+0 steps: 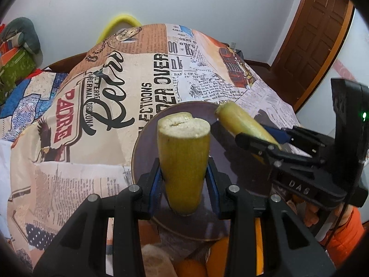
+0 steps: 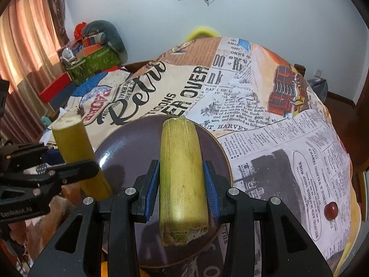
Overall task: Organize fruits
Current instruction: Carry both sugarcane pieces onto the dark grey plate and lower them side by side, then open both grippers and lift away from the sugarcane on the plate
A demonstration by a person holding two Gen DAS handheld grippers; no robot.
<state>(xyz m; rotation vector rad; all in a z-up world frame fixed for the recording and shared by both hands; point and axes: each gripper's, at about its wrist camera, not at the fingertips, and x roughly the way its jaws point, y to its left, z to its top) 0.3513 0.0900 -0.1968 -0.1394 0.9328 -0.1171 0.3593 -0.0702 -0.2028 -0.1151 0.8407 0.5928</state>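
Nearest in the left wrist view, the left tongs [image 1: 184, 180] are clenched on a stubby sugarcane piece [image 1: 183, 159], its smooth yellow-green rind pressed between two ribbed blue pads [image 1: 155, 185]; its far end is a pale, fibrous, roughly cut face. Below the tongs, at the bottom edge, sit rounded orange fruits [image 1: 191, 269], partly hidden, so their count cannot be told.

In the right wrist view, the right tongs [image 2: 182, 187] grasp a second sugarcane piece [image 2: 182, 180], a cylinder with fine lengthwise streaks and a ragged, splintered near end. Its sides sit against the blue pads. So there are two cane pieces, one per tong; each shows again in the other camera, off to the side.

Under and just beyond both tongs lies one round plate [image 2: 129, 152], dark purple-brown and glossy, with a thin lighter rim. Both cane pieces hang over it; whether either touches it cannot be told.

Beyond the plate spreads a tablecloth [image 2: 265, 120] printed like old newspapers, matte, with bold black lettering and a red truck. Far right of the right tongs, one small, shiny dark-red round fruit [image 2: 331, 210] rests on the cloth, well apart from the plate.

Farthest off stand a pale wall, a brown panelled door [image 1: 318, 34] and striped pink curtains [image 2: 25, 53].
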